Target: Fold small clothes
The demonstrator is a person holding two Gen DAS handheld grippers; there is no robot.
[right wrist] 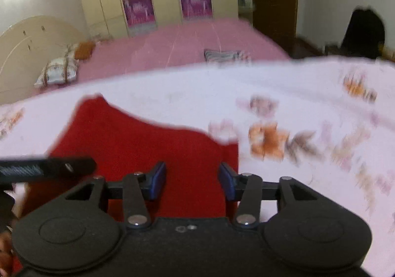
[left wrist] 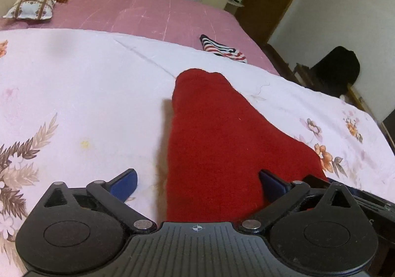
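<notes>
A small red knitted garment (left wrist: 217,134) lies on a white floral bedspread (left wrist: 74,84). My left gripper (left wrist: 197,182) is open, its blue fingers spread wide over the garment's near edge, left finger above the sheet, right finger over the red cloth. In the right wrist view the same red garment (right wrist: 138,138) lies below my right gripper (right wrist: 192,182), which is open with both blue fingers over the cloth near its right edge. Part of the left gripper (right wrist: 47,168) shows at the left. The right view is motion-blurred.
A folded striped garment (left wrist: 223,48) lies farther back at the edge of the pink bedsheet (left wrist: 148,13). Pillows (left wrist: 30,7) sit at the headboard. Wardrobes stand behind the bed. A black bag (left wrist: 338,67) sits beyond the bed's right edge.
</notes>
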